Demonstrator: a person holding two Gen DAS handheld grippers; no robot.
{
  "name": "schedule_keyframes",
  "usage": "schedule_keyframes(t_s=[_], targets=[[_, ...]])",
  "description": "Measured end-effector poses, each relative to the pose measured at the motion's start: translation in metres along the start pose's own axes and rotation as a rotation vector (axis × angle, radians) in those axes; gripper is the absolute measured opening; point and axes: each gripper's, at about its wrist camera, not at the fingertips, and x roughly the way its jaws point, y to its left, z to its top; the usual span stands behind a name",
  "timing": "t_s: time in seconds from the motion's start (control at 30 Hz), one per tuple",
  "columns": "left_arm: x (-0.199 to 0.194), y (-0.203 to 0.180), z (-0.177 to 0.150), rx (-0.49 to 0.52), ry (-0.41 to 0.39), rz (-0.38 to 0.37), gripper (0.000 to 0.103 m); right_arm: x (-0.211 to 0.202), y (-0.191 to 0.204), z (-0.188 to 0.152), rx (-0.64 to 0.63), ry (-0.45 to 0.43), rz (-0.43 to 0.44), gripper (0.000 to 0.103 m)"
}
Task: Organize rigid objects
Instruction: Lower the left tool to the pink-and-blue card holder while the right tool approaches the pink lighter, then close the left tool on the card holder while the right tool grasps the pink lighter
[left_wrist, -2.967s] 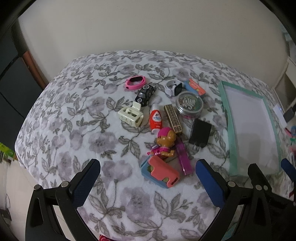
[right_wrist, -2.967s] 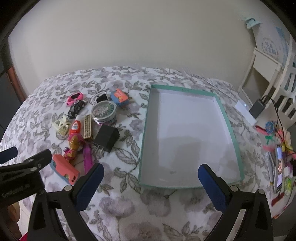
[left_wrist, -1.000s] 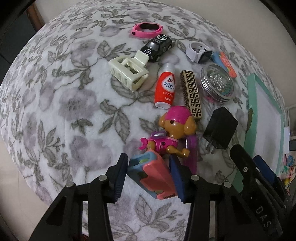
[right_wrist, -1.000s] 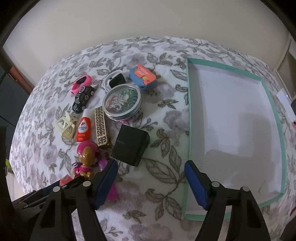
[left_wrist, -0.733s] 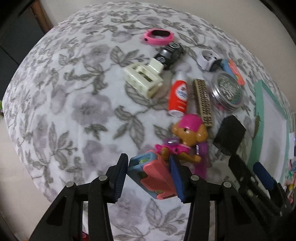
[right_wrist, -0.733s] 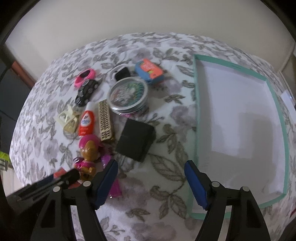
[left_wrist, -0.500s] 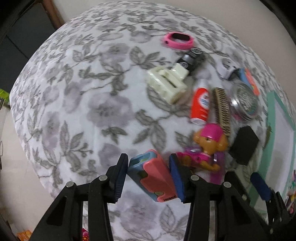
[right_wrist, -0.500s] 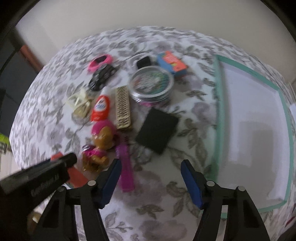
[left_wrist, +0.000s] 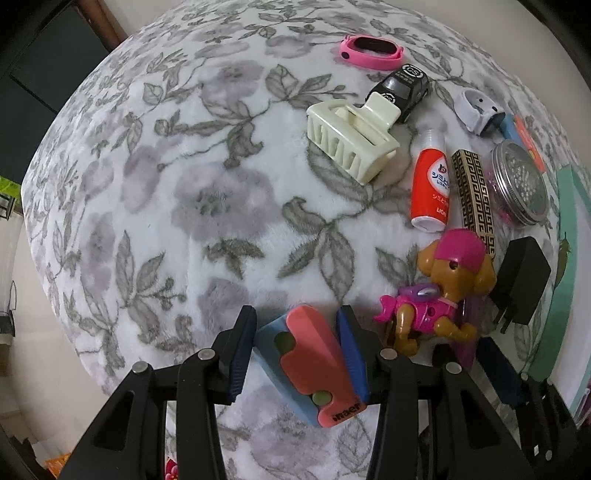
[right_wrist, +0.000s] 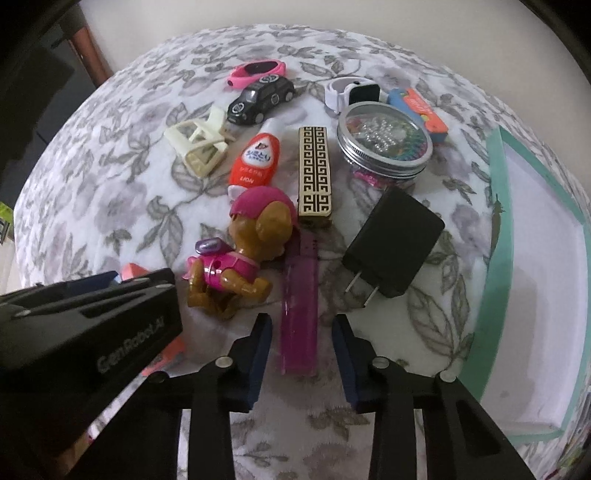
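My left gripper (left_wrist: 297, 354) is shut on a blue and pink case (left_wrist: 306, 362), which sits tilted between the pads just above the floral blanket (left_wrist: 184, 206). My right gripper (right_wrist: 301, 356) points down over a purple lighter (right_wrist: 299, 306). Its jaws are closing, the lighter's near end lies between the pads, and a gap shows on each side. A toy dog in pink (right_wrist: 240, 254) lies just left of the lighter, and a black charger plug (right_wrist: 393, 247) lies to its right. The white tray with a teal rim (right_wrist: 498, 236) is at the far right.
Behind the dog lie a red and white bottle (right_wrist: 256, 158), a gold patterned bar (right_wrist: 314, 173), a round tin of beads (right_wrist: 384, 147), a cream hair claw (right_wrist: 195, 147), a black toy car (right_wrist: 260, 98), a pink band (right_wrist: 256, 72) and a white watch (right_wrist: 351, 92). The left gripper's frame (right_wrist: 85, 325) stands close on the left.
My left gripper has carried the case left, away from the dog. My right gripper has shifted left and down over the purple lighter, and its jaws have narrowed.
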Motion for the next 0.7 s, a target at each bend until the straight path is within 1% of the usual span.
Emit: schedule_keyframes(t_s=[0.17,0.23,0.37,0.43,0.7], targets=[[-0.005,-0.008,0.0,0.003,-0.002,0.005,0.047,0.003,0.012,-0.003,-0.011,-0.016,-0.003,0.036],[-0.008,-0.014,-0.001,0.001,-0.002,0.003,0.047,0.004,0.009,-0.001,-0.01,-0.017,0.0,0.033],[-0.002,-0.002,-0.002,0.015,-0.005,0.001,0.047,0.003,-0.003,0.003,0.011,-0.015,0.016,0.021],[-0.005,0.0,-0.002,0.011,-0.003,-0.006,0.047,0.003,-0.013,0.005,0.03,-0.012,0.039,0.021],[-0.016,0.001,0.002,0.019,-0.019,-0.055,0.044,-0.002,-0.019,0.003,0.097,-0.001,0.098,0.021]])
